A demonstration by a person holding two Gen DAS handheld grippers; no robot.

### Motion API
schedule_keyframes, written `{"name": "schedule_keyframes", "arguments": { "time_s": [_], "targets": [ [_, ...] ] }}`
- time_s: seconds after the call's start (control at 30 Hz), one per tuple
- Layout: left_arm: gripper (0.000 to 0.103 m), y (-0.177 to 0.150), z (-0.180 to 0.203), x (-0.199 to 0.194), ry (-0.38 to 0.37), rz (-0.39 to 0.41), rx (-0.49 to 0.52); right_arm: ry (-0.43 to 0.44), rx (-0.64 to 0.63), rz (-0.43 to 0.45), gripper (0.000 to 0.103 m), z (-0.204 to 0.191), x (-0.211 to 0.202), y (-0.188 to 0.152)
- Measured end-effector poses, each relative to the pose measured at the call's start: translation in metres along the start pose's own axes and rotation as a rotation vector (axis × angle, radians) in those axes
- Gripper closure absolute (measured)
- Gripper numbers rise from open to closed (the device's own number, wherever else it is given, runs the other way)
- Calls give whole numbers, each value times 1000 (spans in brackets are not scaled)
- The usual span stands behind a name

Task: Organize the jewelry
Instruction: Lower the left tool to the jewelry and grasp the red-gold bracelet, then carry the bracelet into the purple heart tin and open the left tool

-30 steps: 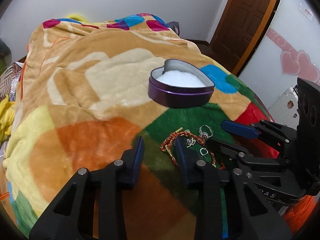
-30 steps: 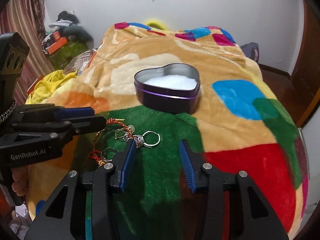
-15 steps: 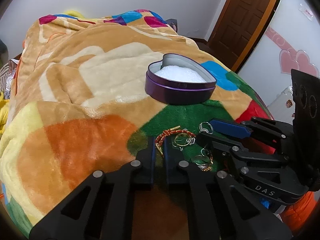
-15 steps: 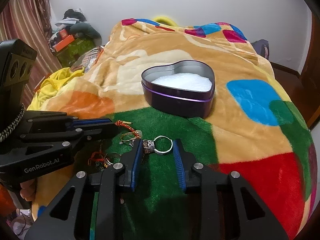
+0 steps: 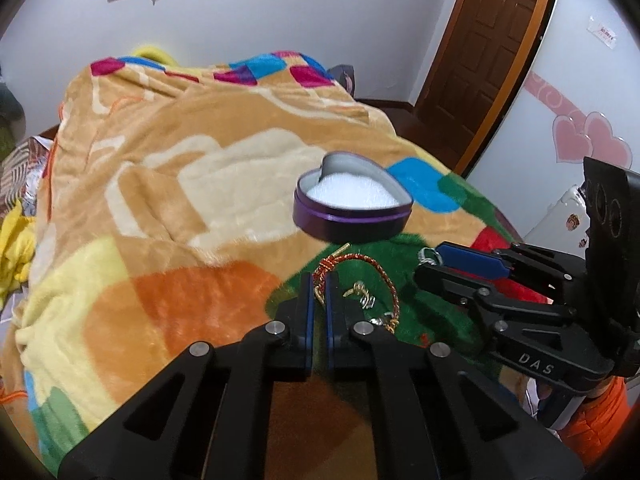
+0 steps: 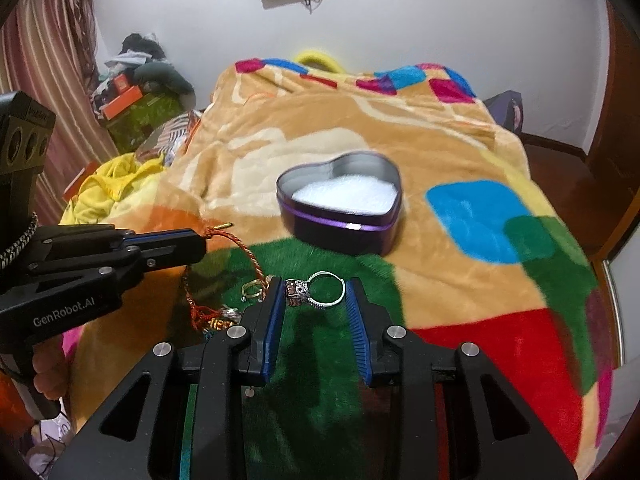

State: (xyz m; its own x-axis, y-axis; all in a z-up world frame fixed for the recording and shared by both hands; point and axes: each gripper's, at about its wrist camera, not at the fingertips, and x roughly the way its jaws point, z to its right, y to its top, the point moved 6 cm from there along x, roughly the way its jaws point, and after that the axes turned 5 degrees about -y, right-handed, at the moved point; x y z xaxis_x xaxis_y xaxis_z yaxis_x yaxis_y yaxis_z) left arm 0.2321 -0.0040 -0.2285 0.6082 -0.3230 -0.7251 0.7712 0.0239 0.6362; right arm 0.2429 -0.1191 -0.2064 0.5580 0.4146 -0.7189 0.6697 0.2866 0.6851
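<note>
Left wrist view: the left gripper [image 5: 319, 282], low in the frame's centre, is now pinching the knotted end of the red-and-gold cord bracelet [image 5: 362, 264], its jaws closed on it; a second ago they were standing wide apart. Small gold rings [image 5: 360, 294] are lying loose on the green patch of the blanket [image 5: 168, 184], just right of the jaws. The heart-shaped tin [image 5: 352, 210], open and padded white, is sitting beyond, right of centre.

Right wrist view: the right gripper [image 6: 316, 300] is straddling the silver ring [image 6: 316, 292] at centre frame, jaws open and not yet gripping; they had narrowed half a second ago and are now wider. The bracelet is hanging from the left gripper at left.

Assessment: the bracelet is secured and appears ready for transfer to the tin; the ring pickup is not yet accomplished.
</note>
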Motion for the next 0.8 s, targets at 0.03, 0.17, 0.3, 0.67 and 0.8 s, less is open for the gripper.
{"name": "schedule_keyframes", "arguments": {
  "time_s": [0.03,0.17,0.3,0.67,0.8],
  "targets": [
    [99,2,1,-3,2,9,2,-4,3,8,75,1,-2,2],
    [100,15,5,-17,8,53,13,-17,17,40,75,4,-12,10],
    [100,26,8,-29,13,92,22,-30,24,68,75,6,-18,18],
    [100,62,10,-42,33,181,47,-57,29,130,75,15,-23,37],
    [100,75,7,-37,41,197,56,-63,31,146,75,20,-20,43]
  ]
}}
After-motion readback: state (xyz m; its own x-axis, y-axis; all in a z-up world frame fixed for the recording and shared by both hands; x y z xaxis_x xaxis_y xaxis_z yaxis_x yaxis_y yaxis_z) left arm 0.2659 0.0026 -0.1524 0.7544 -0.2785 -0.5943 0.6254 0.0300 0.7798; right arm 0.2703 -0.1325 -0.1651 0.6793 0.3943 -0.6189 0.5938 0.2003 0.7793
